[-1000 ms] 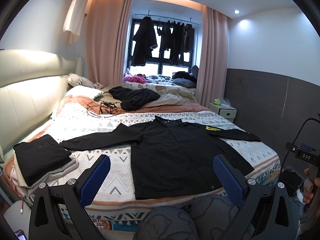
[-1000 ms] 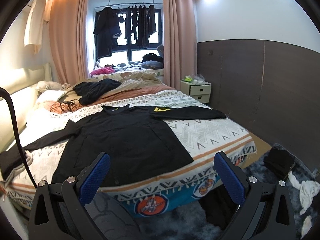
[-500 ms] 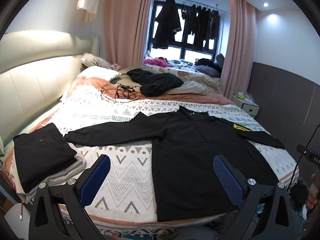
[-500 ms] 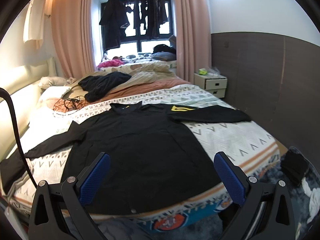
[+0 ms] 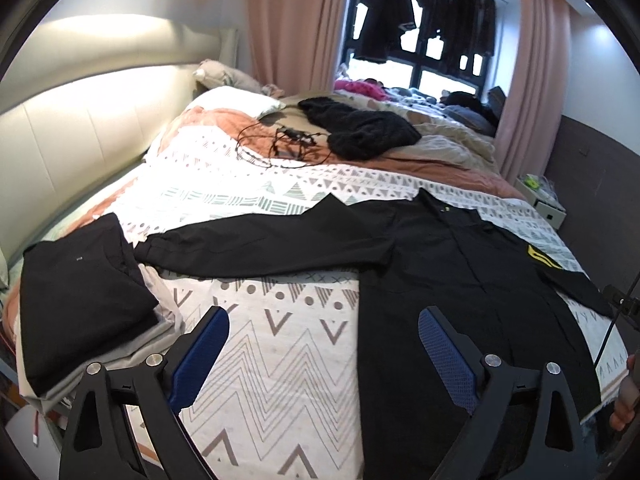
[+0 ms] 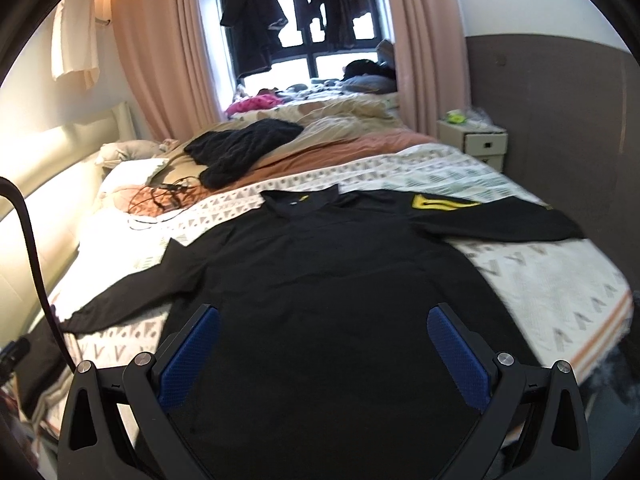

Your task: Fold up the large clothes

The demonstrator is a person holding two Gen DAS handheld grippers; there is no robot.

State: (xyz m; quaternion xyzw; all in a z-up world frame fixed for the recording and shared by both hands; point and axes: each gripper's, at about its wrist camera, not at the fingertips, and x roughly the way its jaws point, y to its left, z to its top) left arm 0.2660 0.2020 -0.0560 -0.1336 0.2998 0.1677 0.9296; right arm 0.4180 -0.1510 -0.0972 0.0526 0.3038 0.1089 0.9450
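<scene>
Black shirt spread flat, no fold yet made

Both the left gripper (image 5: 322,356) and the right gripper (image 6: 324,356) are held released and empty above the near edge of the bed with the zigzag-patterned cover (image 5: 280,340); the large black long-sleeved shirt with a yellow shoulder patch (image 6: 332,280) is laid flat across it, sleeves outstretched, wholly unfolded. A stack of folded dark clothes (image 5: 80,292) is seen at the left, suggesting finished pieces.

Left gripper (image 5: 323,350) — black frame, blue-padded fingers (image 5: 446,354) spread wide apart, nothing between them, levelled forward. Right gripper (image 6: 324,350) — same build, blue-padded fingers (image 6: 188,354) likewise spread wide, holding nothing, pointed forward and slightly downward.
</scene>
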